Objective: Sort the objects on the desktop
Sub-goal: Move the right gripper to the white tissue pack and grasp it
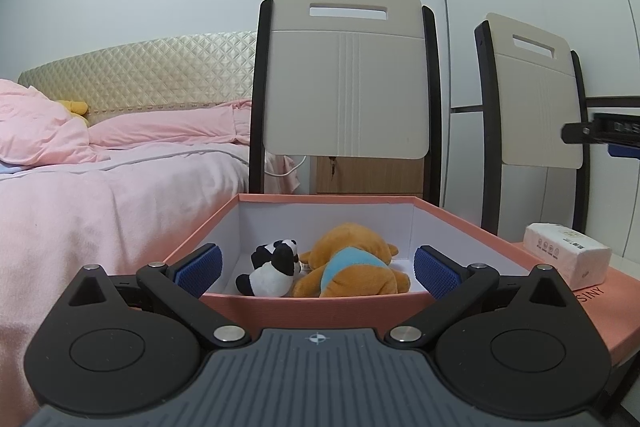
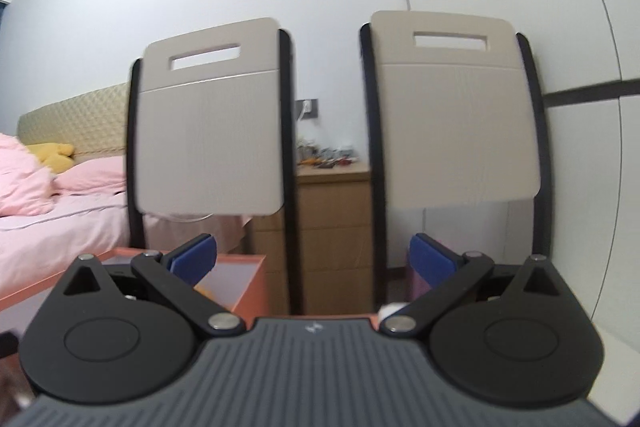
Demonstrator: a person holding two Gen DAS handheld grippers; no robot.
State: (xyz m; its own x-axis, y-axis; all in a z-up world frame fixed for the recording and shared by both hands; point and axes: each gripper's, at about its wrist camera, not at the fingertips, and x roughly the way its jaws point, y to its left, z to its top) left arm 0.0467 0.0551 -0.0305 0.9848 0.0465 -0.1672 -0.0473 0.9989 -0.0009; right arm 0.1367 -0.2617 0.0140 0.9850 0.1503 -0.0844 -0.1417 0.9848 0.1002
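Observation:
A salmon-pink box (image 1: 472, 227) with a white inside holds a black-and-white panda plush (image 1: 272, 267) and an orange bear plush with a blue shirt (image 1: 352, 267), lying side by side. My left gripper (image 1: 316, 269) is open and empty, its blue pads just above the box's near wall. A white tissue pack (image 1: 568, 253) lies on the pink box lid (image 1: 592, 315) to the right. My right gripper (image 2: 312, 259) is open and empty, held higher and aimed at the chairs; the box corner (image 2: 248, 279) shows at its lower left. Part of the right gripper (image 1: 600, 133) shows at the left view's right edge.
Two folding chairs with beige backs (image 1: 346, 87) (image 1: 536, 95) stand behind the box. A bed with pink bedding (image 1: 100, 195) lies at the left. A wooden nightstand (image 2: 332, 227) with small items stands between the chairs. White wall panels are behind.

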